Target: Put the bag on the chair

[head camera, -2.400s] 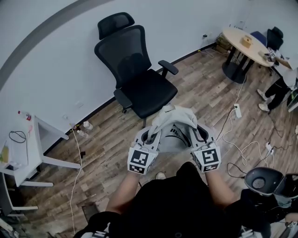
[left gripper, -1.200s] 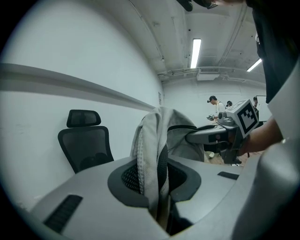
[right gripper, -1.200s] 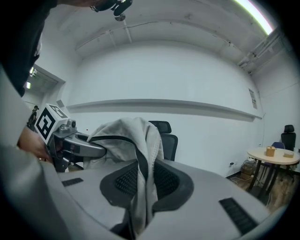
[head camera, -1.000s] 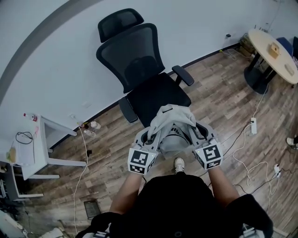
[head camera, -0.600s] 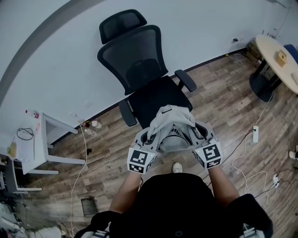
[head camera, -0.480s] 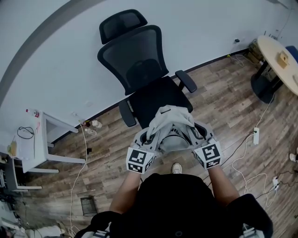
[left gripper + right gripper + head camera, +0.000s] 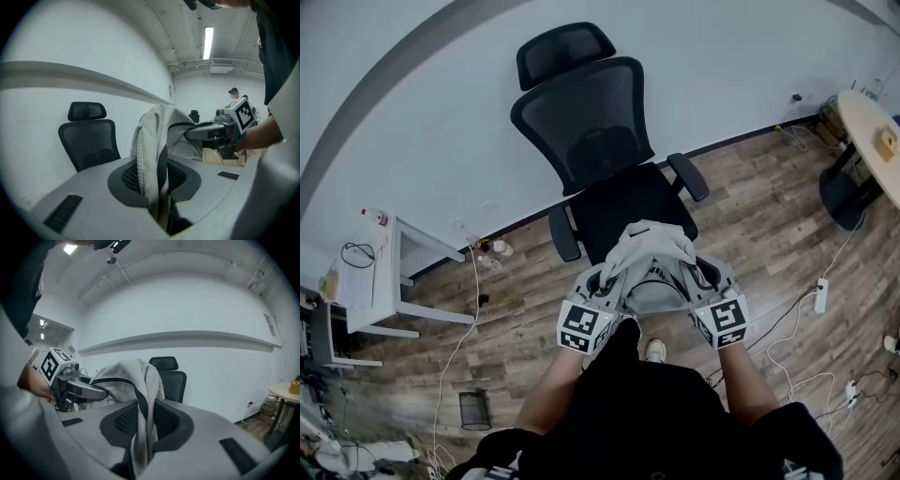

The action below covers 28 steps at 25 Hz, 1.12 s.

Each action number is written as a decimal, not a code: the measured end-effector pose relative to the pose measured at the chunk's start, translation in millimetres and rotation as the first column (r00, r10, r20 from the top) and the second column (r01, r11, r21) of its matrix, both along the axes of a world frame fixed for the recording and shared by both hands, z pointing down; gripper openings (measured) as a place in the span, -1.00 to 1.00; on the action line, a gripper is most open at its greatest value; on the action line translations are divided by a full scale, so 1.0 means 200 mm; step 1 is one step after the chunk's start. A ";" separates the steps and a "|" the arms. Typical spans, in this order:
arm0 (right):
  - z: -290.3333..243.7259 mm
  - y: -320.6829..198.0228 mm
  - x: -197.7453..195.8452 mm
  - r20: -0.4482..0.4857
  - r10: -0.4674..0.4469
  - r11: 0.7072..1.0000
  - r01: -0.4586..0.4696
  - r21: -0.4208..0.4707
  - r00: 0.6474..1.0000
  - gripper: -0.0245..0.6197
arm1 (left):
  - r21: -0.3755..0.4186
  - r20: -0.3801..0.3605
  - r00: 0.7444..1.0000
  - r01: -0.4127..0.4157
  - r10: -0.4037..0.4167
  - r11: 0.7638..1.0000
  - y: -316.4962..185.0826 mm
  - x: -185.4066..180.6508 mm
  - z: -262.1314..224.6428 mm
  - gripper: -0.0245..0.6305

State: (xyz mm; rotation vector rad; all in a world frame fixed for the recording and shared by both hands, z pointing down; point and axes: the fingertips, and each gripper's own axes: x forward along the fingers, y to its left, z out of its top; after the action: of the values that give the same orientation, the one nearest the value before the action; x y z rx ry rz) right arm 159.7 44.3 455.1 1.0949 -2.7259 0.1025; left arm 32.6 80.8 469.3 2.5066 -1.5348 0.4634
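Observation:
A pale grey fabric bag [image 7: 649, 255] with dark trim hangs between my two grippers, held up in front of the person's body. My left gripper [image 7: 605, 278] is shut on the bag's left edge [image 7: 151, 159], and my right gripper [image 7: 701, 274] is shut on its right edge [image 7: 143, 413]. The black mesh office chair [image 7: 614, 178] stands just beyond the bag, its seat [image 7: 633, 202] facing me and partly hidden by the bag. In the left gripper view the chair [image 7: 89, 140] shows at the left; in the right gripper view the chair [image 7: 171, 378] shows behind the bag.
A white wall runs behind the chair. A small white side table [image 7: 380, 286] stands at the left, with bottles [image 7: 492, 248] on the wood floor near it. A round table [image 7: 872, 141] is at the far right. Cables and a power strip [image 7: 820, 292] lie on the floor at the right.
The view has drifted so the chair sits more centred and closer beyond the bag. Both grippers keep the same hold on the bag.

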 end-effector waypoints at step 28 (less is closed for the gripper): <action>0.07 -0.87 -0.44 -0.053 -0.073 0.997 0.072 -0.031 0.996 -0.70 | -0.043 -0.005 0.999 0.046 -0.046 0.998 -0.79 -0.40 0.09 -0.71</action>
State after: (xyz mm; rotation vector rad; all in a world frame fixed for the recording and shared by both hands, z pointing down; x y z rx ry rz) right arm 71.9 -130.3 468.8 0.9756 -2.7039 0.0996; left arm -48.4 -76.8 486.9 2.4333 -1.5602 0.4764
